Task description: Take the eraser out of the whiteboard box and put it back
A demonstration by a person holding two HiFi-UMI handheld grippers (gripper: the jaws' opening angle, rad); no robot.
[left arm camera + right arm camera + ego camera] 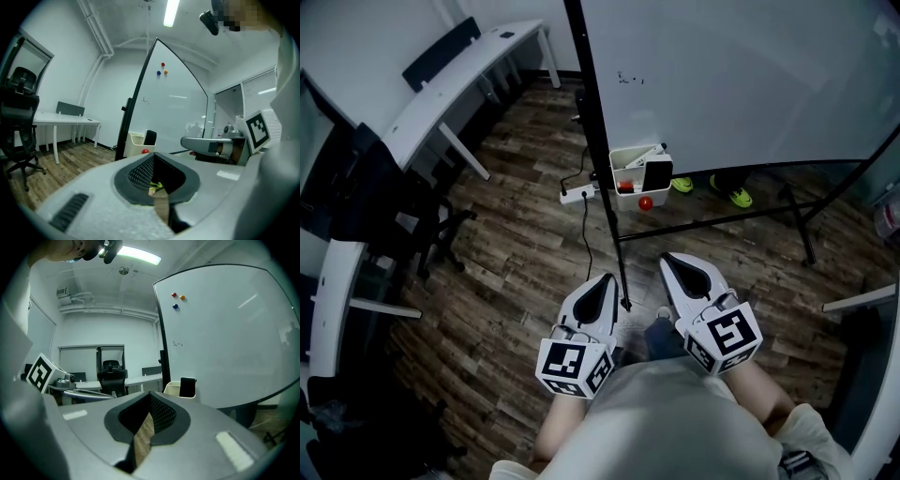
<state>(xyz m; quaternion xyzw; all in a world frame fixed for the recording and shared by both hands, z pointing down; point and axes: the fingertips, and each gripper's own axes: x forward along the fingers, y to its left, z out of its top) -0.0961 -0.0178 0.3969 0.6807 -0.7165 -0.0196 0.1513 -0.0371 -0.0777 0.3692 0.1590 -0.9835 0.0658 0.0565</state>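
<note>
Both the left gripper (pixel 608 277) and the right gripper (pixel 667 257) are closed and empty, well apart from the whiteboard box (pixel 624 157). The eraser (pixel 657 174) stands inside it.

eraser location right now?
Head view, centre: the eraser stands upright at the right end of the white box by the whiteboard's lower-left corner.

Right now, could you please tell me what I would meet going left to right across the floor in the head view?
Black office chair → power strip → whiteboard box → rightmost green shoe.
</note>
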